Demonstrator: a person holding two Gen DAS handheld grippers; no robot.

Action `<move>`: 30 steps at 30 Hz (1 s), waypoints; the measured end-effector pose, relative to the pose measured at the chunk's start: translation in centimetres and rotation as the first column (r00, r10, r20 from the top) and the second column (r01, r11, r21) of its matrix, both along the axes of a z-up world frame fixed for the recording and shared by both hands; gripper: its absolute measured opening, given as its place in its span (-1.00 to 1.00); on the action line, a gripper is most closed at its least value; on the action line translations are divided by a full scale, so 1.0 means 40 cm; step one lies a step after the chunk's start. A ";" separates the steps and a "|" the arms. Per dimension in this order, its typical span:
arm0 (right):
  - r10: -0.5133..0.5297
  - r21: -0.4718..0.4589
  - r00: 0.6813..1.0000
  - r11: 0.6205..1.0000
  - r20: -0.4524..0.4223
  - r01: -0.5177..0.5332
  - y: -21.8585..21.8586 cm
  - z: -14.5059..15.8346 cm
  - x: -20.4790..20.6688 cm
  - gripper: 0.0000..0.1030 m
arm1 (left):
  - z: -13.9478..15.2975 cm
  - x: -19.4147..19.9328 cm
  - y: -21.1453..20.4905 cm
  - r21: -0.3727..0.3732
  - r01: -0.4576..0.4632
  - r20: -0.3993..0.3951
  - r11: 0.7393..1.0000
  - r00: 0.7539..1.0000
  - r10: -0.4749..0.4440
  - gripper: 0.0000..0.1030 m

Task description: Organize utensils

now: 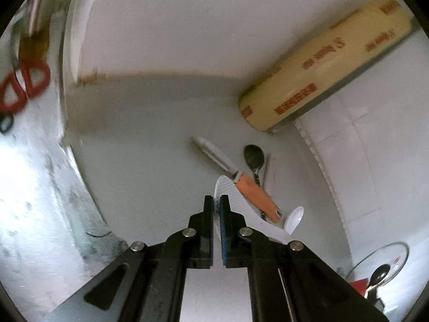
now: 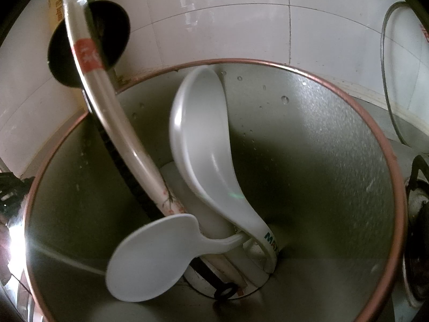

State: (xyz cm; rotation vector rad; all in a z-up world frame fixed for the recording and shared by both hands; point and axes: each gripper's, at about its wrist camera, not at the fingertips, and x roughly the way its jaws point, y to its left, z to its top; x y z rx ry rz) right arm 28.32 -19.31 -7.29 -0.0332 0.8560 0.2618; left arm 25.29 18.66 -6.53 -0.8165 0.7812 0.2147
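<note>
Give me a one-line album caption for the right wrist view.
Looking down into a metal pot holding a white soup spoon, a white rice paddle and wrapped chopsticks.

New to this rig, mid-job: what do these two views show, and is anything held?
A person carries a two-finger gripper in each hand, each with a fisheye camera. The left view shows the left gripper, shut at the edge of a white paddle; whether it grips it is unclear. An orange-handled tool and a dark spoon lie on the counter. The right view looks into a steel cup of utensils; that gripper's fingers are out of view.
</note>
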 end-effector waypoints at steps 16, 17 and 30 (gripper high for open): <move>0.043 0.005 0.999 0.999 0.001 -0.043 -0.016 -0.005 -0.005 0.82 | 0.230 -0.055 -0.087 0.322 0.025 0.040 0.946 0.998 -0.040 -0.95; 0.045 0.005 0.999 0.999 0.001 -0.045 -0.019 -0.005 -0.005 0.82 | 0.238 -0.059 -0.091 0.332 0.023 0.043 0.943 0.998 -0.039 -0.95; 0.080 0.003 0.997 0.997 0.003 -0.080 -0.039 -0.012 0.004 0.82 | 0.342 -0.109 -0.144 0.453 0.013 0.072 0.891 0.996 -0.051 -0.95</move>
